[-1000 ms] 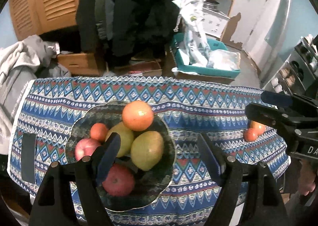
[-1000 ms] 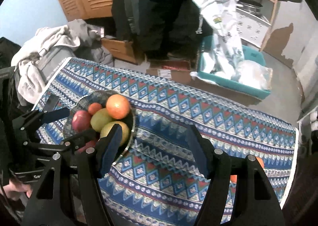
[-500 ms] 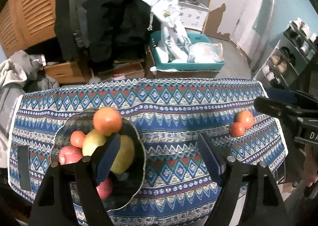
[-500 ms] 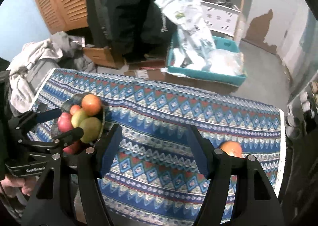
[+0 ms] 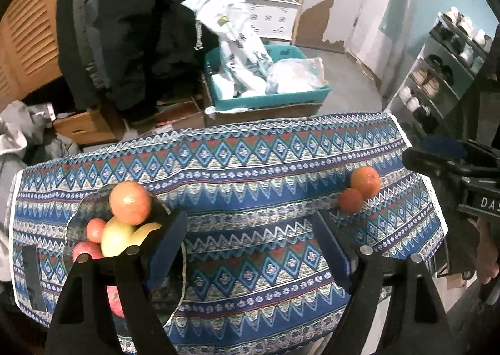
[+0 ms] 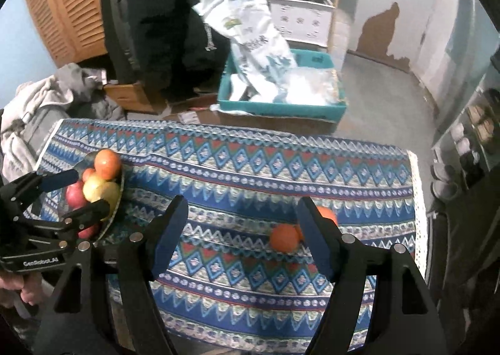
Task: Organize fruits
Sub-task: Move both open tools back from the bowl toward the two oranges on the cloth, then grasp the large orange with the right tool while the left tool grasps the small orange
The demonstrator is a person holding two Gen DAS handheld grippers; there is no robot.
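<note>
Beside right hand-held gripper [image 6: 242, 231] — loose oranges [image 6: 283, 238]

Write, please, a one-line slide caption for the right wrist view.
Open right gripper above the patterned tablecloth, near two loose oranges; fruit bowl at left.

The left gripper's finger [image 5: 165, 248] hid much of the bowl [image 5: 93, 202] and the lower fruits in it. In the right wrist view, a gripper finger [image 6: 315, 239] covered part of the far orange [image 6: 328, 214]. The shelf items [image 6: 475, 130] were too blurred to tell.
</note>
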